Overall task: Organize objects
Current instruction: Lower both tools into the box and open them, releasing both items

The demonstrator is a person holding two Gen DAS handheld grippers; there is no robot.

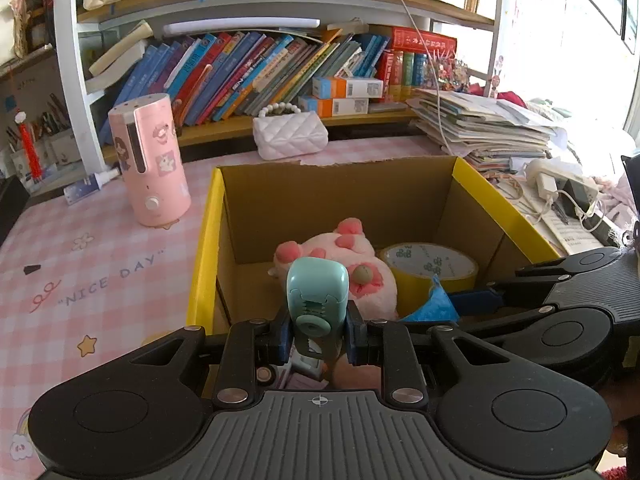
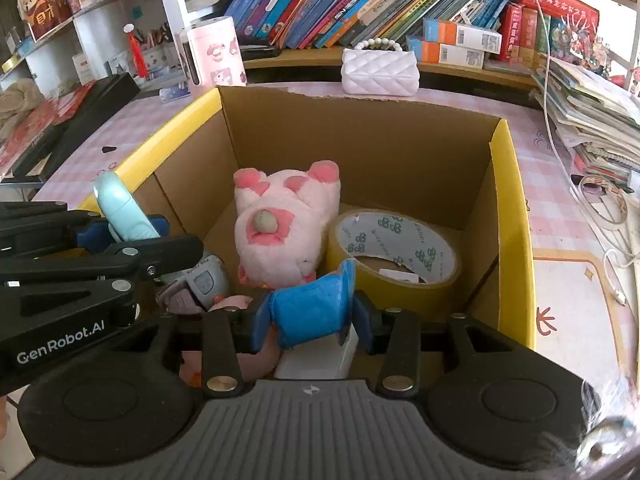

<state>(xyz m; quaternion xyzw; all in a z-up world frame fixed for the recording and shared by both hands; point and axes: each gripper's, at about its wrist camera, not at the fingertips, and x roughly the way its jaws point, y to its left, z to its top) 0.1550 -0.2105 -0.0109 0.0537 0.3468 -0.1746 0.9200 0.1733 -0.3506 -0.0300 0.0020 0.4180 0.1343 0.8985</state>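
Your left gripper [image 1: 318,334] is clenched on the mint-green plastic gadget [image 1: 317,292]; your right gripper [image 2: 310,320] grasps the crumpled blue packet [image 2: 310,302]. Both hang over the yellow-edged cardboard box [image 2: 516,216], neither dropped yet. Pink plush pig [image 2: 286,220] and yellow tape roll [image 2: 394,248] already lie inside.
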